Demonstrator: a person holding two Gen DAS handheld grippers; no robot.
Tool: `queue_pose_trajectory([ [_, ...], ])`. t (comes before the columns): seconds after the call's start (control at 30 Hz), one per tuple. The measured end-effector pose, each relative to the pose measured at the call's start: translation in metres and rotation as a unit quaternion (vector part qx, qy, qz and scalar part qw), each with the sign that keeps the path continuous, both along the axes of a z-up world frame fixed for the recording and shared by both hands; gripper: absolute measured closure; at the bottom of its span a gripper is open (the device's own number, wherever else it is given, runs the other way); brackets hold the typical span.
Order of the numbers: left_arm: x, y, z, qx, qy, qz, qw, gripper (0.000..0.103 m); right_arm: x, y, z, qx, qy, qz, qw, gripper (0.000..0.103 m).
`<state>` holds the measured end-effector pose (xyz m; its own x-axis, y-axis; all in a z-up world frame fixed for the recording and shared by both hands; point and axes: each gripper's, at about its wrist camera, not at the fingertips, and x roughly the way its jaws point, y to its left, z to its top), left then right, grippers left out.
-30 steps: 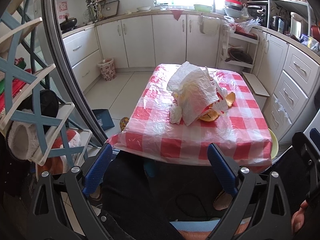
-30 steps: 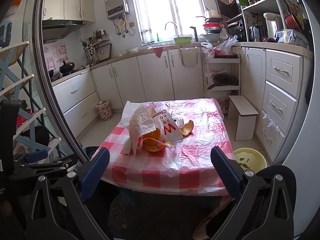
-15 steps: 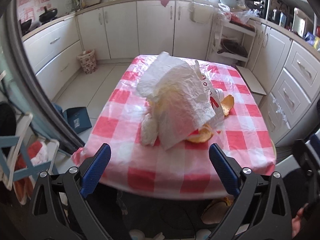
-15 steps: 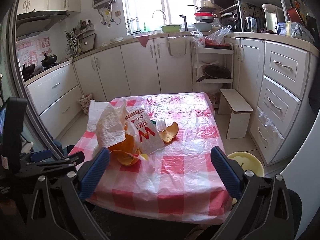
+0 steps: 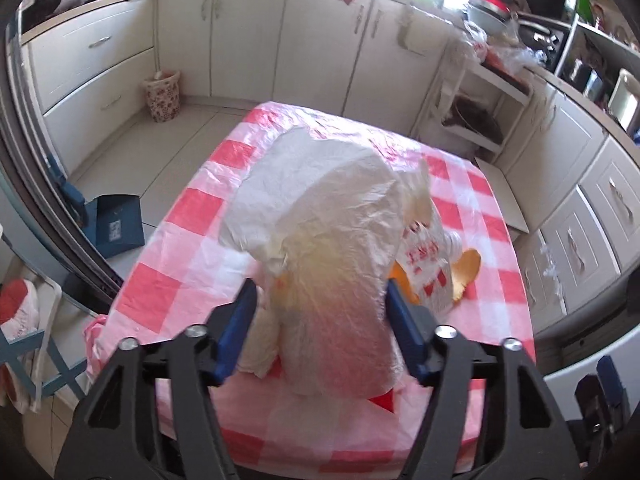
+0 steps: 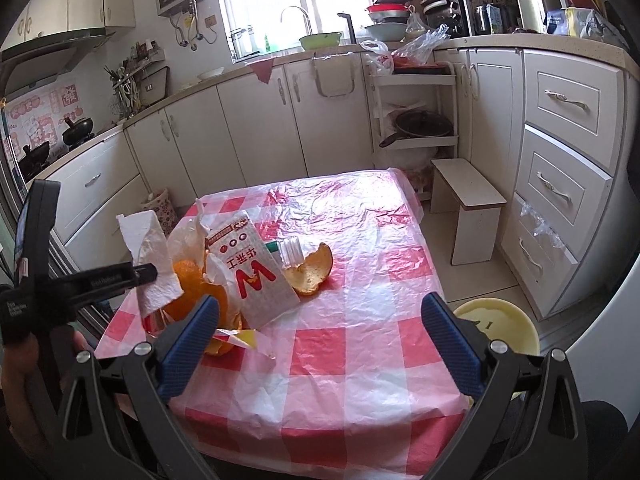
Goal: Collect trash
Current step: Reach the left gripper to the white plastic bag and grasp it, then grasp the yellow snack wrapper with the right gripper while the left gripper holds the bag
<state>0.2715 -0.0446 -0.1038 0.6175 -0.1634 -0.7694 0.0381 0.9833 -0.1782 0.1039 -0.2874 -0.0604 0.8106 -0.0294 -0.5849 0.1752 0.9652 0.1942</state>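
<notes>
two grippers are seen above a table (image 6: 340, 360) covered with a red-and-white checked plastic cloth, and everything below is placed relative to that table. the trash is heaped on the table's left half as seen from the right wrist: a crumpled white paper sheet (image 5: 320, 248), orange peel (image 6: 310, 270), a printed carton (image 6: 250, 274) leaning on the heap, and a small clear bottle (image 6: 290, 252) just behind the carton. the left gripper (image 5: 320, 308) is lowered over the near-left part of the table, and its jaws are closing, with the paper sheet bulging between the two blue pads (image 5: 236, 328); whether the pads already press on the paper cannot be told, though the sheet fills the gap from side to side. in the right wrist view the left gripper's black finger (image 6: 116, 276) is seen reaching to the paper's edge. the right gripper (image 6: 320, 344) is held over the near edge of the table with its jaws spread wide and nothing between them. a yellow basin (image 6: 500, 324) is seen on the floor at the table's right side, and a patterned bin (image 5: 162, 96) on the floor beyond the far-left corner.
</notes>
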Motion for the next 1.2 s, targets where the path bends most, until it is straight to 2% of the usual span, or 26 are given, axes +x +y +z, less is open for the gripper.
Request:
queue_pose_trajectory([
  [0.03, 0.004, 0.005, -0.002, -0.003, 0.008, 0.001, 1.0000, 0.063, 0.002, 0.002, -0.001, 0.000, 0.002, 0.004, 1.000, 0.006],
  [0.1, 0.013, 0.019, -0.010, -0.024, 0.033, 0.008, 0.9991, 0.083, 0.004, 0.005, -0.003, 0.000, 0.005, 0.012, 1.000, 0.006],
  [0.2, 0.017, 0.041, -0.019, -0.065, 0.053, 0.013, 0.9964, 0.090, 0.006, 0.011, -0.003, -0.004, 0.006, 0.023, 1.000, 0.006],
  [0.33, 0.015, 0.063, -0.022, -0.128, 0.057, -0.002, 0.9901, 0.092, 0.010, 0.019, -0.004, -0.005, 0.007, 0.038, 0.999, 0.006],
  [0.5, 0.017, 0.085, -0.027, -0.164, 0.068, -0.003, 0.9841, 0.092, 0.018, 0.044, -0.007, -0.003, 0.015, 0.089, 0.996, 0.006],
  [0.6, 0.018, 0.090, -0.028, -0.163, 0.067, -0.002, 0.9844, 0.092, 0.022, 0.073, -0.014, -0.009, 0.023, 0.144, 0.989, 0.006],
  [0.8, 0.017, 0.100, -0.033, -0.175, 0.071, -0.007, 0.9819, 0.092, 0.049, 0.137, -0.043, -0.031, 0.053, 0.246, 0.967, 0.006],
  [0.83, 0.016, 0.101, -0.033, -0.175, 0.069, -0.007, 0.9820, 0.092, 0.054, 0.142, -0.048, -0.029, 0.057, 0.258, 0.964, 0.013],
  [0.87, 0.015, 0.102, -0.032, -0.175, 0.067, -0.008, 0.9824, 0.092, 0.059, 0.146, -0.054, -0.023, 0.062, 0.266, 0.962, 0.025],
  [0.9, 0.014, 0.104, -0.031, -0.174, 0.064, -0.008, 0.9827, 0.092, 0.065, 0.147, -0.060, -0.013, 0.078, 0.271, 0.959, 0.059],
  [0.93, 0.014, 0.106, -0.030, -0.171, 0.061, -0.008, 0.9833, 0.092, 0.070, 0.144, -0.064, 0.014, 0.094, 0.276, 0.956, 0.087],
  [0.97, 0.013, 0.108, -0.030, -0.169, 0.059, -0.008, 0.9838, 0.092, 0.073, 0.138, -0.066, 0.045, 0.099, 0.271, 0.956, 0.093],
  [1.03, 0.012, 0.112, -0.032, -0.166, 0.058, -0.005, 0.9843, 0.092, 0.071, 0.122, -0.061, 0.059, 0.086, 0.249, 0.963, 0.100],
  [1.2, 0.007, 0.121, -0.039, -0.170, 0.064, -0.002, 0.9833, 0.093, 0.056, 0.082, -0.040, 0.095, 0.048, 0.214, 0.971, 0.101],
])
